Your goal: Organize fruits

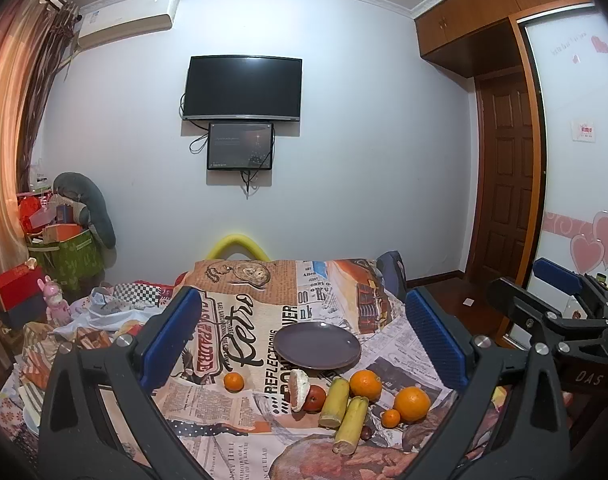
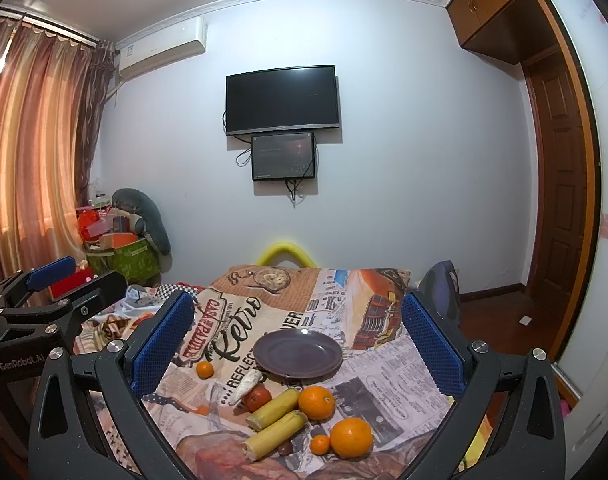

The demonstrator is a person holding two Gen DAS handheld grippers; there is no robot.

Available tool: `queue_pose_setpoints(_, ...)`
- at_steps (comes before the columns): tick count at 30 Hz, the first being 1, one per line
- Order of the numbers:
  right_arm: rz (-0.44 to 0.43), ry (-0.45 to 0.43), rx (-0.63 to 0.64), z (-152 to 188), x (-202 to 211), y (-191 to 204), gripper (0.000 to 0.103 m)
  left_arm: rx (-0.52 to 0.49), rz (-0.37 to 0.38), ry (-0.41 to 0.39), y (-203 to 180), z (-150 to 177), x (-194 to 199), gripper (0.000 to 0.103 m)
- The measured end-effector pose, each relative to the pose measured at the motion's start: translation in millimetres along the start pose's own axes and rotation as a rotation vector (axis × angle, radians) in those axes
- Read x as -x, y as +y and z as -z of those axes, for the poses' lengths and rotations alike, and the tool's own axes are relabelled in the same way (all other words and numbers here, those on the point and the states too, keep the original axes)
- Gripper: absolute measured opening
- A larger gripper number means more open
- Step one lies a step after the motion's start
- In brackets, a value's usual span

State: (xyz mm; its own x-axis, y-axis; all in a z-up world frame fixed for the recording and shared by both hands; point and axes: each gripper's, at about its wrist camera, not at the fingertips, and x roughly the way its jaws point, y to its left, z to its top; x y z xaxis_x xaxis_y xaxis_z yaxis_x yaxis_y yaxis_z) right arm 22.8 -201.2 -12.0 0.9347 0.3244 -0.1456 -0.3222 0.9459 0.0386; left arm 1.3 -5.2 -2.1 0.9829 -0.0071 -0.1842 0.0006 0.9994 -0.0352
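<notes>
Lying side by side ahead of the wide-spread, empty fingers of both grippers, left gripper [image 1: 301, 336] and right gripper [image 2: 297, 338], two sugarcane pieces [image 1: 346, 416] [image 2: 277, 420] point their long axes away and slightly rightward, between two large oranges [image 2: 352, 438] and a red fruit [image 2: 257, 398]. A purple plate [image 1: 318, 346] [image 2: 297, 352] sits beyond them. The tablecloth [image 1: 239, 320] reads "Retro" and "REFLECTIONS"; the left gripper's body reads "GenRobot.AI".
</notes>
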Motion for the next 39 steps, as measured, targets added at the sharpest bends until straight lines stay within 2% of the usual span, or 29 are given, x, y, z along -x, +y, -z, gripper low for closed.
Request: queue_pose_setpoints(39,0.003,-0.002,-0.013,1.6,0.1,-3.1,0.103,-0.012,0.003,0.004,-3.1,-1.8,-2.0,0.103)
